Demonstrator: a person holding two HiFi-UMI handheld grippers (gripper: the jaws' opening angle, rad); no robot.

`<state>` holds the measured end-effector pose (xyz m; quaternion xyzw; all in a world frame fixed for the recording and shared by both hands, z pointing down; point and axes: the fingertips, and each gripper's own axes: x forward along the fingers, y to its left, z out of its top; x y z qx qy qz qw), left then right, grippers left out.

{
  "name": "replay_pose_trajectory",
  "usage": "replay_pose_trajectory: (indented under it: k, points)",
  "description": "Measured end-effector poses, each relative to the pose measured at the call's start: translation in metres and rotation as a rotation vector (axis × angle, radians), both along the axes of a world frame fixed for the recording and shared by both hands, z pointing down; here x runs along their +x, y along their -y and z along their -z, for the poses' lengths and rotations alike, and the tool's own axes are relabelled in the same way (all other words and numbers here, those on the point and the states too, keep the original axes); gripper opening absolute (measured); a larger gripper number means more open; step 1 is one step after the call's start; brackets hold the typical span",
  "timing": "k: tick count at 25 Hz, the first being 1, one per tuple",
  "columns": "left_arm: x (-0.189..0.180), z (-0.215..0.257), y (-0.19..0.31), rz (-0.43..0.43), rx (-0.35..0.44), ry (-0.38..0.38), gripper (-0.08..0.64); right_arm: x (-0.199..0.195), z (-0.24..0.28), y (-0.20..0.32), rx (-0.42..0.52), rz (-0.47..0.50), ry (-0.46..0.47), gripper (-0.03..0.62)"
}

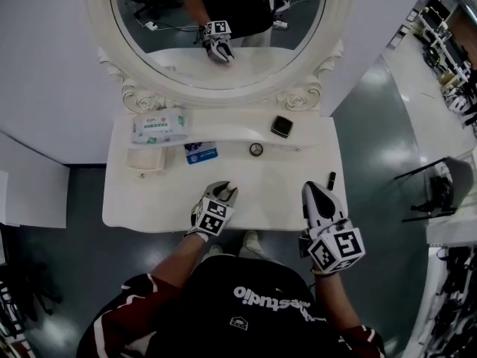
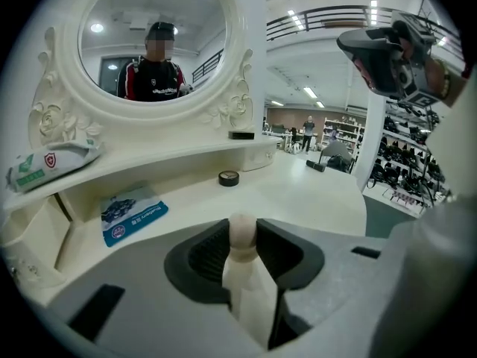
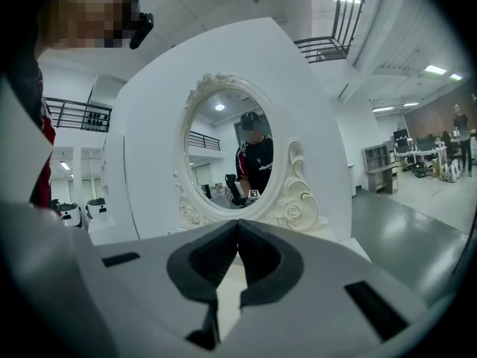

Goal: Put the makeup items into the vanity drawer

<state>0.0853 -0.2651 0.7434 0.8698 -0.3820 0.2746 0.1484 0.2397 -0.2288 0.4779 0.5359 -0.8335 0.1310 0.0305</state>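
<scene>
My left gripper [image 1: 224, 192] is over the front of the white vanity top [image 1: 149, 200], shut on a cream round-topped item [image 2: 242, 235] that stands upright between its pads. My right gripper [image 1: 316, 193] hovers over the right front of the top, jaws shut with nothing in them, also seen as the right gripper [image 3: 238, 227] pointing at the mirror. On the top lie a round black tin [image 1: 256, 149], a blue packet [image 1: 200, 153] and a black tube [image 1: 332, 180]. A black compact [image 1: 281, 126] sits on the raised shelf. No drawer shows in any view.
A pack of wipes [image 1: 158, 127] lies on the shelf at the left, with a small cream tray [image 1: 145, 159] below it. The oval mirror [image 1: 216, 28] rises behind. Grey floor surrounds the vanity; shelving stands far right.
</scene>
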Motion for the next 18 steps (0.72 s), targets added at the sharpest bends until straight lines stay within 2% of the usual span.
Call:
replay_pose_trajectory:
  k: [12, 18]
  points:
    - [-0.018, 0.026, -0.014, -0.004, 0.031, -0.018, 0.11, -0.029, 0.013, -0.002, 0.019, 0.037, 0.015, 0.002]
    - [-0.04, 0.045, -0.021, 0.021, 0.036, -0.039, 0.11, -0.052, 0.016, -0.004, 0.026, 0.072, 0.014, 0.003]
